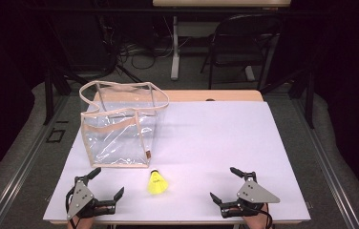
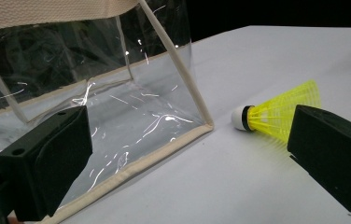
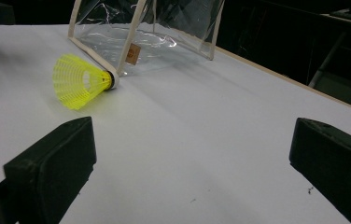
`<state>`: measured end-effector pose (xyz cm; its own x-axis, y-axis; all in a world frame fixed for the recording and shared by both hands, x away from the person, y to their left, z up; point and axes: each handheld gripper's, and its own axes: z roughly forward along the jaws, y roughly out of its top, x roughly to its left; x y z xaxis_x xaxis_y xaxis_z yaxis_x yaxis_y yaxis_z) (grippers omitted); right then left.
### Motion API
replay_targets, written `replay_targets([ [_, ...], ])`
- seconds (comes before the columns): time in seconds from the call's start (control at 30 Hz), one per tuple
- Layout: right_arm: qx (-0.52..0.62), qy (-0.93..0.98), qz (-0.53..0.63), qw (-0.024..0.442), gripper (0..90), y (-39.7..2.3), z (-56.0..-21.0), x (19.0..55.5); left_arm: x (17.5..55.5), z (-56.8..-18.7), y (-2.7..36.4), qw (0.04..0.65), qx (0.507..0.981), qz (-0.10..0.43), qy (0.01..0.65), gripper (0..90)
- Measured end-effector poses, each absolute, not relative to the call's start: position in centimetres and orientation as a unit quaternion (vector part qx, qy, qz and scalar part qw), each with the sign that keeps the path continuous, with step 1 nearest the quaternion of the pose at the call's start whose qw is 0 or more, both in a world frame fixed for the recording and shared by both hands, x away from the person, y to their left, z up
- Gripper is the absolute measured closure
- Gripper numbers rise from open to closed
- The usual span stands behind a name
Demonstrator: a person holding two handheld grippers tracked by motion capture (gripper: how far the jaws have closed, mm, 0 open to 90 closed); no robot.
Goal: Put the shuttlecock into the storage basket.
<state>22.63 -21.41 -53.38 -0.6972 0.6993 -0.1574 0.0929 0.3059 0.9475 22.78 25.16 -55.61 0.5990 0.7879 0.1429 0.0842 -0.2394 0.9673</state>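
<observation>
A yellow shuttlecock with a white cork lies on its side on the white tabletop, just in front of a clear plastic bag with beige trim that stands open at the left. My left gripper rests open near the front edge, left of the shuttlecock. My right gripper is open too, to its right. The left gripper view has the bag close ahead and the shuttlecock by the right jaw. From the right gripper view, the shuttlecock lies ahead on the left, its cork toward the bag.
The white sheet covers a wooden table whose back edge shows behind it. A dark chair and a white desk leg stand on the floor beyond, with cables nearby. Bare tabletop stretches across the right half.
</observation>
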Motion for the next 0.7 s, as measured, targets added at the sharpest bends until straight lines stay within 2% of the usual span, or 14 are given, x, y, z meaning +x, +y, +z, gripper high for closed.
replay_targets([
  [0.7, 0.265, 0.777, 0.503, 0.27, 0.3, -18.1, -53.0, 23.1, 22.7, -55.6, 25.2, 0.536, 0.714, 0.33, 0.307, 0.1],
])
